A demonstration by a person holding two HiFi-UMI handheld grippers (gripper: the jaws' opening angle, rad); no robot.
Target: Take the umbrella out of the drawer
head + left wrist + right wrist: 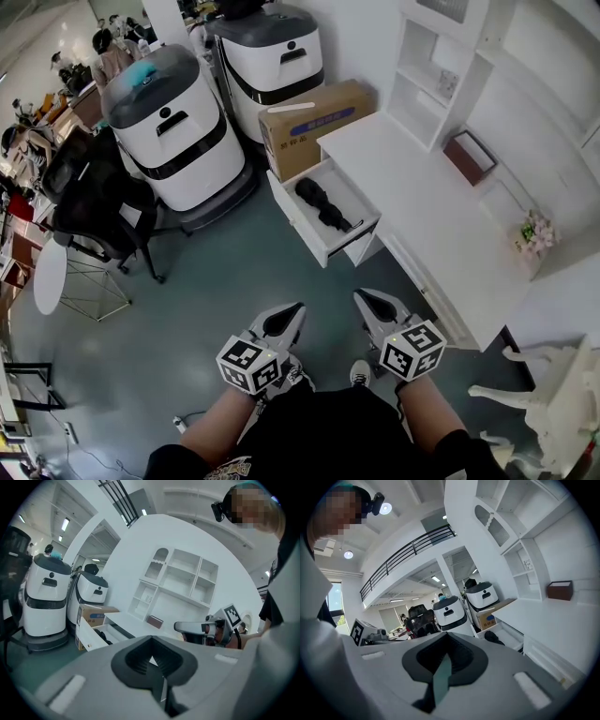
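A black folded umbrella (323, 204) lies inside the open white drawer (307, 228) of the desk, ahead of me. My left gripper (289, 315) and right gripper (367, 302) hang side by side over the floor, well short of the drawer. Both are shut with nothing in them. The left gripper view shows its own jaws (153, 657) closed, the umbrella (101, 635) in the drawer (88, 637) far off to the left, and the right gripper (182, 626) alongside. From the right gripper (446, 662), the umbrella (492, 637) appears as a dark lump in the drawer (513, 641).
A white desk (422, 192) with shelves runs along the right, with a brown box (469, 156) and flowers (534, 231) on it. A cardboard box (314, 120) stands beside the drawer. Two white robots (173, 131) (274, 58) and a black office chair (94, 206) stand to the left.
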